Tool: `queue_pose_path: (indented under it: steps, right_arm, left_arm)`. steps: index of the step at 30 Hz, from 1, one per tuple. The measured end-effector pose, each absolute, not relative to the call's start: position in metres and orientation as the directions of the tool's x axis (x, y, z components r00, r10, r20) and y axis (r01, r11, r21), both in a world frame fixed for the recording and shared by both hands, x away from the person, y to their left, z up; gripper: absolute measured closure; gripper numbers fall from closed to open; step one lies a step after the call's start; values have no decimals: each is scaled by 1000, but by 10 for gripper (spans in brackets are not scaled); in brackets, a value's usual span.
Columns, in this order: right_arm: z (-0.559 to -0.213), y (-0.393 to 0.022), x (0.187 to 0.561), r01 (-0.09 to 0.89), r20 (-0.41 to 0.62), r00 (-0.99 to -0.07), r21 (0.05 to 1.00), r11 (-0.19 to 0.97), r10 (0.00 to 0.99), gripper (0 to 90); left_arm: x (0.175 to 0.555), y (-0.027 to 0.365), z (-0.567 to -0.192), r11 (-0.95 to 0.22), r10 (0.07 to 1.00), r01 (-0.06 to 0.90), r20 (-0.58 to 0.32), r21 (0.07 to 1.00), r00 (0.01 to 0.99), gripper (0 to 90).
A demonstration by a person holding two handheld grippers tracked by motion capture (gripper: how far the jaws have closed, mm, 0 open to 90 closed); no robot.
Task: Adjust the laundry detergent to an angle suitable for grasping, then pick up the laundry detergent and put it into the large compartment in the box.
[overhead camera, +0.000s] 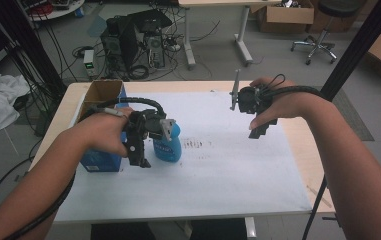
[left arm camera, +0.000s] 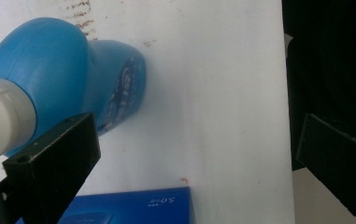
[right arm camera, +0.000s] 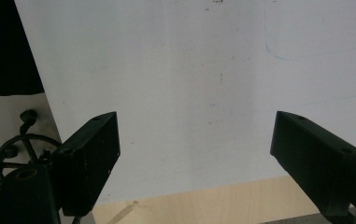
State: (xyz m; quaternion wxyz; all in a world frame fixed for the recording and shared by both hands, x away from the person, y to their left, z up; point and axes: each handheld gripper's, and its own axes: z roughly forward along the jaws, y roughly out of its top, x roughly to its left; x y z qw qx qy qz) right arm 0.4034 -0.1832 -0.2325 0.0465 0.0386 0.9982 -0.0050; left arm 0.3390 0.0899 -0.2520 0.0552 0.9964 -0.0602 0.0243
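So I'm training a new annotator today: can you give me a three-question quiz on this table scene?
1. True or false: the left tongs grip the blue bottle.
2. What stands left of the bottle: A) blue carton B) mug C) bowl?
3. What covers the table under the right tongs?

Key: 1 false, the jaws stand open beside it; 2 A; 3 a white sheet.

L gripper (overhead camera: 143, 145): black, blk cable | R gripper (overhead camera: 258, 120): black, flat jaws, bare forearms
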Motion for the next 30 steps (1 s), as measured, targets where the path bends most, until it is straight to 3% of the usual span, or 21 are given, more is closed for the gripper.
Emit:
queue_pose_path:
  steps: [30]
  right_arm:
    - [-231, -180, 398, 72, -105, -992, -7, 997, 71, 159]
  left_arm:
    - [328, 95, -247, -986, -109, -116, 65, 117, 992, 1]
